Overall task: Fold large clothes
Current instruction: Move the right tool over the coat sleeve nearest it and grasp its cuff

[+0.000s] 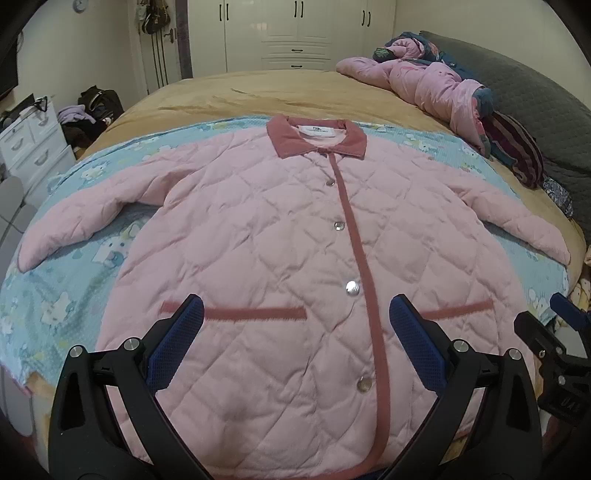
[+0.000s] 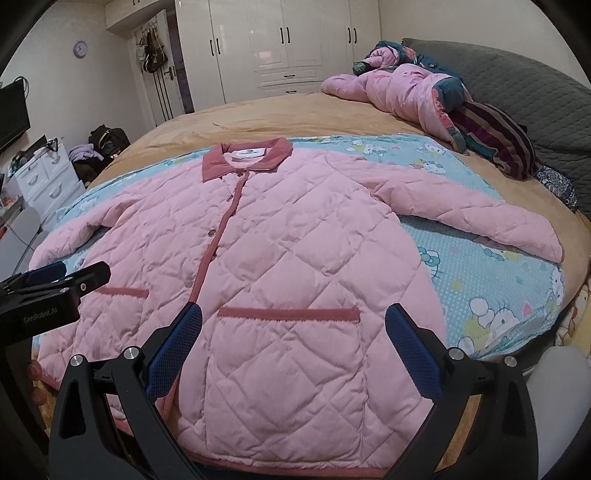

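A pink quilted jacket (image 1: pixel 280 236) (image 2: pixel 295 251) with a darker pink collar, front placket and pocket trims lies flat and buttoned on a blue cartoon-print sheet (image 1: pixel 74 295) (image 2: pixel 480 280), both sleeves spread outward. My left gripper (image 1: pixel 295 314) hovers open above the hem, over the lower front near the placket, with nothing between its blue pads. My right gripper (image 2: pixel 293 314) hovers open above the right pocket, also holding nothing. In the right wrist view the left gripper (image 2: pixel 51 280) shows at the left edge. The right gripper (image 1: pixel 561 306) shows at the right edge of the left wrist view.
The tan bedspread (image 1: pixel 258 92) stretches beyond the sheet. A crumpled pink quilt (image 1: pixel 424 85) and striped cloth (image 1: pixel 517 151) lie by the grey headboard (image 1: pixel 535 92). White drawers (image 1: pixel 33 140) and bags (image 1: pixel 96 103) stand left of the bed; wardrobes (image 1: pixel 295 33) line the far wall.
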{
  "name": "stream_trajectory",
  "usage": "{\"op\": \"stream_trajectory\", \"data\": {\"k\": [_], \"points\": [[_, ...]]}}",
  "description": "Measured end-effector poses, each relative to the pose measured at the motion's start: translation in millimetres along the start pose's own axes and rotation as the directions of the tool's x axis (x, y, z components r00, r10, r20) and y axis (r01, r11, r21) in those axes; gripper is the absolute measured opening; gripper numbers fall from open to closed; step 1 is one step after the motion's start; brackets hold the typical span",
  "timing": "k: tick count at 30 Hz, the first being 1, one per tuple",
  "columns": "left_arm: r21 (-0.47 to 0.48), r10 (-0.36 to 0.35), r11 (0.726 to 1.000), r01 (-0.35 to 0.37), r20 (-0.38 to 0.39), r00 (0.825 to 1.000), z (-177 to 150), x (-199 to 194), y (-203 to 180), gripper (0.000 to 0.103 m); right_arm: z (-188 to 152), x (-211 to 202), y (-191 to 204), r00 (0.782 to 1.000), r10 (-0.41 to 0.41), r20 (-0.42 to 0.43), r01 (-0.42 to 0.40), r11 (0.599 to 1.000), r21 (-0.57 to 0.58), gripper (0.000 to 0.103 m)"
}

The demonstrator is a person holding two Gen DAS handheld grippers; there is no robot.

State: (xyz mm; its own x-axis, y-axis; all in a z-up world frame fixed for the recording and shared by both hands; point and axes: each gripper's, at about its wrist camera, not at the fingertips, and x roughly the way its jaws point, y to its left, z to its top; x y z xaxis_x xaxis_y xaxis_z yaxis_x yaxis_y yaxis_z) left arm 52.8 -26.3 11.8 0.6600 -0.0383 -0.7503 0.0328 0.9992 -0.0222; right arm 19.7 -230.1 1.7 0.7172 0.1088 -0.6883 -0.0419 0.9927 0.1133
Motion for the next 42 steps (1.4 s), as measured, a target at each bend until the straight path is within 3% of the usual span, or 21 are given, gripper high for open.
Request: {"op": "stream_trajectory", "data": {"k": [10, 24, 36, 42], "points": [[-0.006, -0.031, 1.000, 0.031, -0.002, 1.000, 36.8, 19.4, -13.2, 0.094, 30.0, 20.1, -17.6, 1.000, -0.024, 0.012, 0.024, 0.999, 0.032, 0.099], [0.005, -0.040, 0.999, 0.040, -0.034, 0.999, 79.9, 62.3, -34.1, 0.094, 65.7, 61.3, -70.9, 0.995, -0.098, -0.002, 0.098, 0.986, 0.136, 0.099], [0.011, -0.043, 0.999, 0.044, -0.089, 0.995, 105.5, 106.6, -46.9, 0.094, 83.4, 97.4, -128.6, 0.985, -0.172, -0.033, 0.175, 0.955, 0.238, 0.099], [0.010, -0.044, 0.999, 0.045, -0.110, 0.993, 115.8, 125.1, -49.9, 0.094, 87.3, 116.3, -169.9, 0.977, -0.202, -0.070, 0.214, 0.916, 0.340, 0.099]]}}
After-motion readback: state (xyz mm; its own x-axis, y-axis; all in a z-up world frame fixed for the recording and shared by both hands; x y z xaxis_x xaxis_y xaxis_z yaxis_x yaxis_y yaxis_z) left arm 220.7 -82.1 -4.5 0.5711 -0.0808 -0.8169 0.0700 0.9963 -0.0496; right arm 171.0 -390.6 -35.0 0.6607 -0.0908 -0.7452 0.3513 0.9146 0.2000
